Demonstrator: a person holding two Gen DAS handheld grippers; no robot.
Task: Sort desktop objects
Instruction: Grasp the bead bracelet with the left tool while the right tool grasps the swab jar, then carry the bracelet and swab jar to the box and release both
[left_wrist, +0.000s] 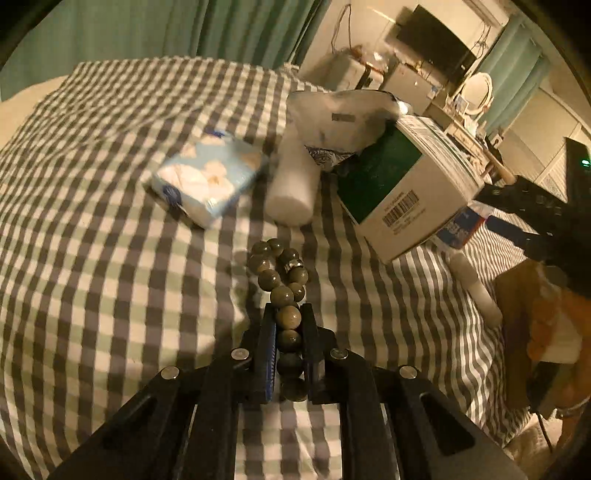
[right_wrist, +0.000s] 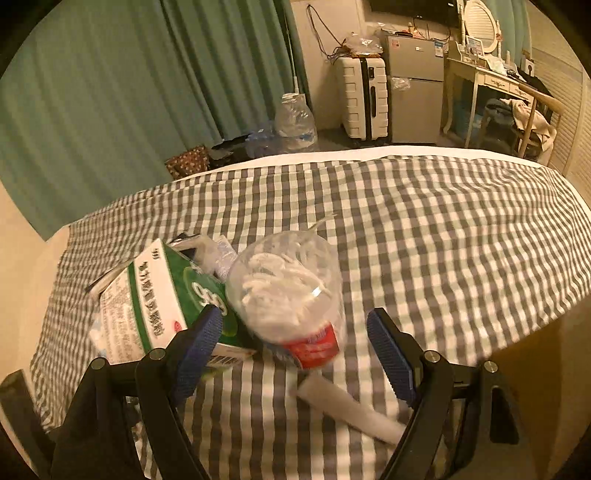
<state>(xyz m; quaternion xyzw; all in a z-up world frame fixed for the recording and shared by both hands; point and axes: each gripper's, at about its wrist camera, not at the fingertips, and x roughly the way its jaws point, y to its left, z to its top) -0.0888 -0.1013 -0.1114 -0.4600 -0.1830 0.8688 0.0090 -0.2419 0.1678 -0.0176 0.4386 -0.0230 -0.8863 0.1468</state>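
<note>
Left gripper (left_wrist: 288, 321) is clamping the bead bracelet (left_wrist: 282, 284) for sorting.
Right gripper (right_wrist: 295, 339) is gaping wide, empty, beside the green box (right_wrist: 166, 299), lining up a pick.

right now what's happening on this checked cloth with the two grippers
A person is sorting small things on the checked cloth. The left gripper is shut on a bead bracelet, whose far end trails toward the tissue pack. The right gripper is open, its fingers either side of a clear plastic tub beside the green and white box.

One bead bracelet (left_wrist: 282, 284), one tissue pack (left_wrist: 208, 177), one green-and-white box (left_wrist: 402, 192).
</note>
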